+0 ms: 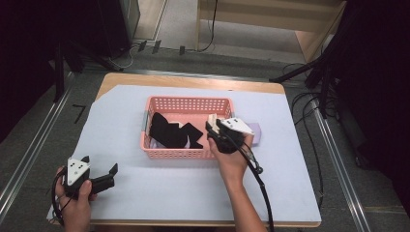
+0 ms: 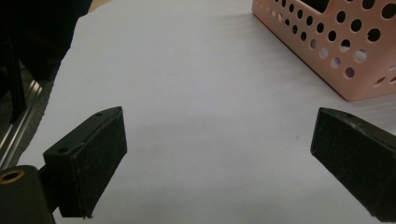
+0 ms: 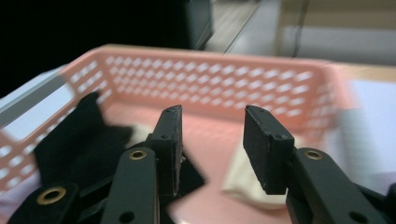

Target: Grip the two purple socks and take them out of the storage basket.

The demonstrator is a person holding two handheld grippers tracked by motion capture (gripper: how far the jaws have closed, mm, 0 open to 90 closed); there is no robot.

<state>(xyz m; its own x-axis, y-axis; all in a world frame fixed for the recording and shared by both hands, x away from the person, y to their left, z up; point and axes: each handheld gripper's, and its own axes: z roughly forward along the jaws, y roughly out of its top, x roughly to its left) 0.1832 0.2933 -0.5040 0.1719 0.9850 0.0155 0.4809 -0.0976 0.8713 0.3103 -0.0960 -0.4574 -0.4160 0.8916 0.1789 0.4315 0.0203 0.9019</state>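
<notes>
A: While the right gripper (image 1: 216, 126) hangs over the pink basket's (image 1: 187, 102) right end, the thing it's going for looks like the cream cloth (image 3: 240, 179) on the basket floor, right side, just below the jaws. Jaws part open, nothing between them.

B: Agreed. In the right gripper view the cloth sits under the right-hand jaw, not centred. Black cloth (image 1: 170, 131) lies to the left in the same basket, near the cream one, can't tell if they touch.

A: Risk: jaws close off-centre and pinch only an edge, so the cloth slips out on the lift. Or they snag the black cloth too and drag both.

B: Also the basket is light perforated plastic. A jaw catching the wall or a hole could tip or slide it on the counter (image 1: 270, 164).

A: Materials: cream cloth soft, folded, limp, will bunch. Black cloth matte, angular folds, floppy. Basket rigid, rectangular, round holes in the walls, smooth rim.

B: Counter has a pale smooth sheet over wood, low friction I'd guess. A lilac thing (image 1: 256, 133) lies just outside the basket's right wall, partly behind the gripper.

A: Left gripper (image 1: 101, 173) rests at the near left of the counter, well apart from the basket, jaws wide apart, empty.
</notes>
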